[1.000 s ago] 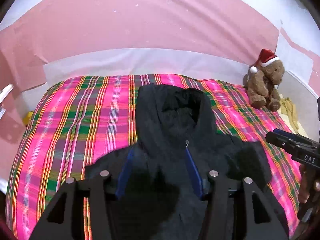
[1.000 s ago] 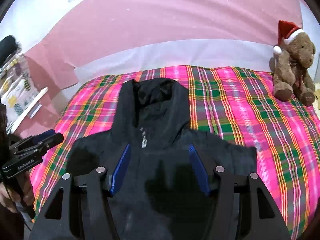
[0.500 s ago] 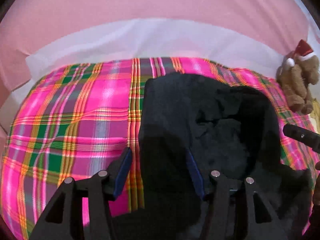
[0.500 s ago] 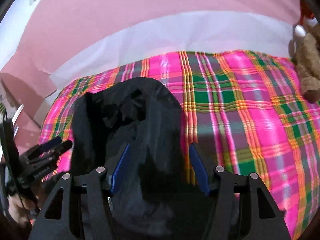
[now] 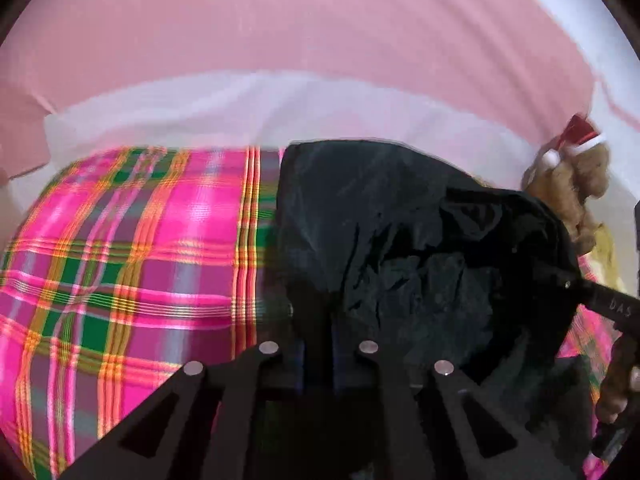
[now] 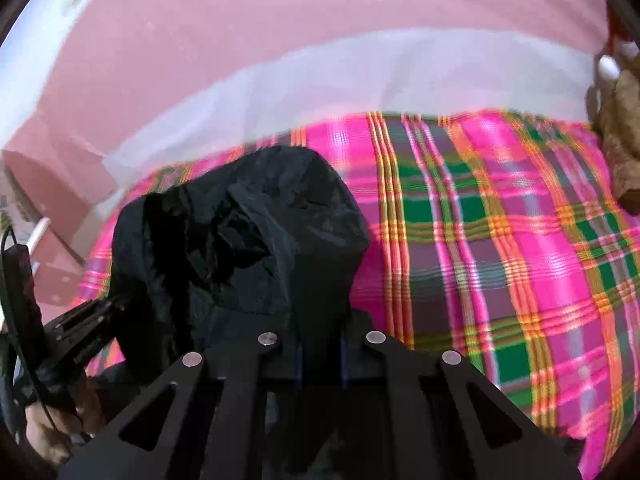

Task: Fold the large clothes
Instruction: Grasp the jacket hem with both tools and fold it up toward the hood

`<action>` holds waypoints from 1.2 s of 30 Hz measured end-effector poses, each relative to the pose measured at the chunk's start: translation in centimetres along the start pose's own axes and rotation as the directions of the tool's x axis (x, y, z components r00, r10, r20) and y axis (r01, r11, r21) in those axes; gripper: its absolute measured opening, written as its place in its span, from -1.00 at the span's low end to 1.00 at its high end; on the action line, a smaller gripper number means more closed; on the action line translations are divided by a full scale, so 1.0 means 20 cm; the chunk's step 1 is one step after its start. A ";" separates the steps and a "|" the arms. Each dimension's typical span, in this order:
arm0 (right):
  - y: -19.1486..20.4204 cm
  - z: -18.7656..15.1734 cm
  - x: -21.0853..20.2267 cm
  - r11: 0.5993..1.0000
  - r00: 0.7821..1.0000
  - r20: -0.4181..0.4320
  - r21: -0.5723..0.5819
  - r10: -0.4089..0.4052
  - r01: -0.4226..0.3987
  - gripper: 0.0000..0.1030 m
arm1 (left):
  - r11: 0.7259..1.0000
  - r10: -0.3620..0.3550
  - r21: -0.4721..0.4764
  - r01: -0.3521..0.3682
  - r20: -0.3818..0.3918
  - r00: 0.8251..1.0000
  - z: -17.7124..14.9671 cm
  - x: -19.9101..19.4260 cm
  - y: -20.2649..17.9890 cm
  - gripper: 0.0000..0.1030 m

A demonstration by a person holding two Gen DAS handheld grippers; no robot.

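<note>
Item: black hooded jacket of thin crinkled fabric (image 5: 400, 248), lying on a bed under a pink-and-green plaid cover (image 5: 132, 248), hood toward the pink-and-white wall (image 5: 280, 52).

Left gripper (image 5: 318, 344): jaws closed, pinching the hood's left edge. Right gripper (image 6: 320, 344): jaws closed, pinching the hood's right edge.

Risks: the slick cloth may slide out of either pinch if pulled unevenly; one layer caught alone would fold the hood crooked.

Not readable: the pad contact itself — dark fabric against black fingers; the jacket's body and sleeves, below both views; the brown teddy bear in a red hat (image 5: 576, 184), blurred and partly hidden.
</note>
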State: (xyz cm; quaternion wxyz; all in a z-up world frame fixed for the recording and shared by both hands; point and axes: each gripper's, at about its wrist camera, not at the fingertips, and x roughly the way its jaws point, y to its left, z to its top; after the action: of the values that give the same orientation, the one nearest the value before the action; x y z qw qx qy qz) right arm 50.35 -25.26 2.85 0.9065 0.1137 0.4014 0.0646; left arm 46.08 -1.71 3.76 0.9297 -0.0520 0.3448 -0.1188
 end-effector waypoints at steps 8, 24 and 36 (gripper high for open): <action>0.11 -0.34 -0.59 0.997 0.990 0.120 0.001 0.076 -0.076 -0.78 | 0.996 -0.089 -0.010 0.091 0.125 0.988 -0.27 -0.66 -0.03 -0.82; 0.05 -1.20 -0.92 0.999 0.995 -0.086 0.015 0.042 -0.041 -0.51 | 0.999 -0.051 0.004 0.052 -0.109 0.993 -1.05 -1.02 0.03 -0.70; 0.18 -0.97 -0.96 0.998 0.998 0.010 -0.001 0.057 -0.057 -0.23 | 0.993 -0.120 0.009 0.120 -0.007 0.993 -0.77 -1.00 -0.06 -0.42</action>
State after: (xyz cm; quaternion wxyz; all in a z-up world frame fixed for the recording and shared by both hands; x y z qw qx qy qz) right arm 23.00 -22.87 4.86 0.9064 0.1250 0.3933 0.0899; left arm 21.13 2.15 5.01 0.9199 -0.0681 0.3437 -0.1763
